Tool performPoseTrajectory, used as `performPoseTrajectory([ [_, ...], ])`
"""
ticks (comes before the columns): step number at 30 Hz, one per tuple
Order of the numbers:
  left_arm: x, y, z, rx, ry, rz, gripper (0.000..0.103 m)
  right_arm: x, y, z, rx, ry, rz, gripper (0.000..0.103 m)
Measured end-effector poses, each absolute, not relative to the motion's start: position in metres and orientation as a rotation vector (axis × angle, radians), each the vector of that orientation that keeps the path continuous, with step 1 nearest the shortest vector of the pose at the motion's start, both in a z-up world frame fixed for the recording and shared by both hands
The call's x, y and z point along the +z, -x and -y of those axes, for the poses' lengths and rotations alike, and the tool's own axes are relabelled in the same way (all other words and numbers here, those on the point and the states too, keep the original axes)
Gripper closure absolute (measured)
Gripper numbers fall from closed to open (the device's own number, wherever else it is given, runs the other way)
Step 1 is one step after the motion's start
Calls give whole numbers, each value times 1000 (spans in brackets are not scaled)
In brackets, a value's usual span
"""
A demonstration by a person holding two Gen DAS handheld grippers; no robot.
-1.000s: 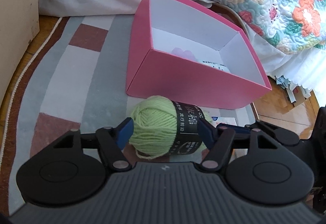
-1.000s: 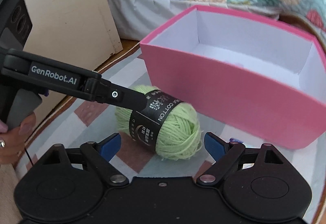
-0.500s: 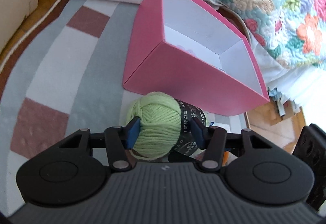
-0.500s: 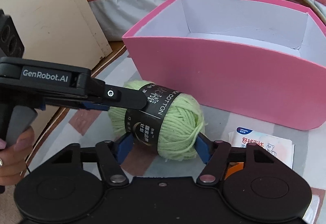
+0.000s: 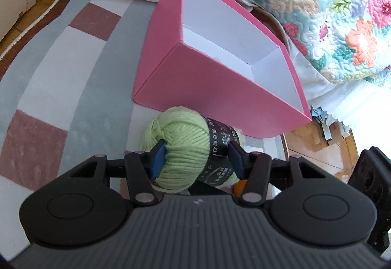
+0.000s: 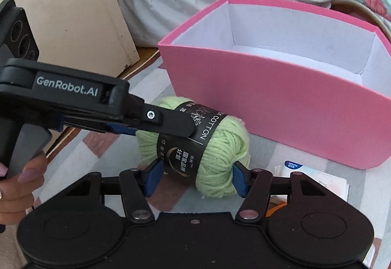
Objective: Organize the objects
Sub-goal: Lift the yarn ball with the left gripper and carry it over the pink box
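Both claws are on the one ball of green yarn [image 6: 195, 151] down on the striped rug [image 5: 73, 78], so the step in hand looks like the pick-up. The right gripper [image 6: 195, 177] has just been closing and its blue pads now press the ball's ends; the left gripper [image 5: 196, 159] has also been closing, and grips it crosswise, one pad in the wool, the other on the black paper band. The yarn is soft and dents under the pads — pale green, fat, wrapped in a black label reading COTTON. Next, I'd judge, comes a lift clear of the rug and over the wall of the pink box [image 6: 281, 107], which stands open just behind the ball, white inside. A small printed packet [image 6: 315, 175] lies beside the box
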State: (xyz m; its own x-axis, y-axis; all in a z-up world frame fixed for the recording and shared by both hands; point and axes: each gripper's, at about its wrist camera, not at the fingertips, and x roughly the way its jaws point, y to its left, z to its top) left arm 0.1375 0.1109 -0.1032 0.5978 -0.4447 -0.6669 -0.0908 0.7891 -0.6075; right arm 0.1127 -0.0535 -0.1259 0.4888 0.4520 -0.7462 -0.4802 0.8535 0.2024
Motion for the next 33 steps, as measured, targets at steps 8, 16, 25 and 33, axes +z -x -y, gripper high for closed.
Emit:
performPoseTrajectory([
  [8, -85, -128, -104, -238, 618, -895, 50, -110, -105, 50, 587, 96, -850, 39],
  [16, -74, -120, -98, -249, 614, -899, 50, -103, -96, 53, 579, 100, -851, 36],
  [25, -55, -102, -87, -276, 609, -882, 50, -78, -78, 56, 593, 158, -827, 23],
  [33, -26, -92, -72, -320, 585, -822, 50, -60, -58, 57, 565, 274, -756, 18],
])
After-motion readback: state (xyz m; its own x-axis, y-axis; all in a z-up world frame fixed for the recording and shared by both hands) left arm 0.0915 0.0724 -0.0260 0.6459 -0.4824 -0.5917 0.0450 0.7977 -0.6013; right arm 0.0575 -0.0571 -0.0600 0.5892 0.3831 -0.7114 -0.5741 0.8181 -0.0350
